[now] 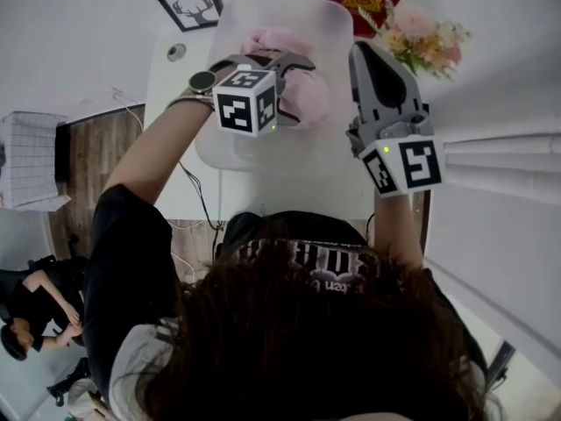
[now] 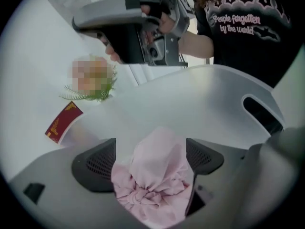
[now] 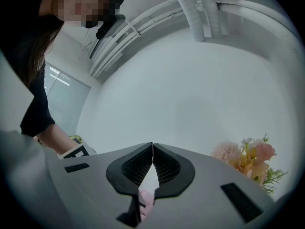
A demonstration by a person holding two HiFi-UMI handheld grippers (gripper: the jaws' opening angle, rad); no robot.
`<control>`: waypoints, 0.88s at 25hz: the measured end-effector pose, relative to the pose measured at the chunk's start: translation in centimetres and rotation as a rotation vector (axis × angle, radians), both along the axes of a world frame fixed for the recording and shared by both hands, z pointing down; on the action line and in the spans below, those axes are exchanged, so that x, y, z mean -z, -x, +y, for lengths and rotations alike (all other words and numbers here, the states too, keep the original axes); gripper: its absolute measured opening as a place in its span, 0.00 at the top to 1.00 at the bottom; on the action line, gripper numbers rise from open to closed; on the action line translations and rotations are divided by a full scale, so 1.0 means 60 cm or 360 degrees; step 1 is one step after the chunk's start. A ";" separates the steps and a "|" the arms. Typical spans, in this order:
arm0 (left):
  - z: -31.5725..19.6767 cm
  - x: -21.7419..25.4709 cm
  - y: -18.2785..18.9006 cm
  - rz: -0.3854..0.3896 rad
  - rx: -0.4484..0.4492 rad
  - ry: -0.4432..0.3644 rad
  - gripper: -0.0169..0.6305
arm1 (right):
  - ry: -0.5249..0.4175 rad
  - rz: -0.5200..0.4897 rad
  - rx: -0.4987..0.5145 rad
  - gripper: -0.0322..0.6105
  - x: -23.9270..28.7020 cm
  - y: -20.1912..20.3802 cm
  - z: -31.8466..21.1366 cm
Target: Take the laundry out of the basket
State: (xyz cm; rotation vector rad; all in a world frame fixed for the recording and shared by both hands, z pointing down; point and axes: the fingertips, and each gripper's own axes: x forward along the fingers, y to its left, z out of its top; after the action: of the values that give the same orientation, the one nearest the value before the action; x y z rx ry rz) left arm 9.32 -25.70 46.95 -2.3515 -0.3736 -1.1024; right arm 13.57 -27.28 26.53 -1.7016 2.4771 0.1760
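A white bench [image 1: 171,86] stands against a white wall, with a framed deer picture [image 1: 190,5] and pale flowers [image 1: 421,38] at the back. On it sits a translucent, smooth plastic basket [image 1: 263,16] with rounded walls. Inside lies the pink laundry [image 1: 302,90], a soft, matt cloth crumpled into a lump of tight folds with no clear long axis. The left tool [image 1: 273,60] reaches into the basket with its ribbed dark pads spread wide and the cloth bunched between them. The right tool [image 1: 368,51] is raised beside the basket, its jaw tips together and empty.
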 end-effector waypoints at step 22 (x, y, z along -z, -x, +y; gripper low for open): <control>-0.012 -0.171 -0.001 -0.0644 -0.0238 0.0005 0.14 | 0.0024 -0.0027 -0.0022 0.91 0.008 -0.004 -0.004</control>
State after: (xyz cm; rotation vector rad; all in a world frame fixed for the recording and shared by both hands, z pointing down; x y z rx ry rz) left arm 9.37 -26.45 57.18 -2.0542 -0.6825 -1.5006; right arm 13.79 -27.53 26.02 -1.7189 2.4613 0.1439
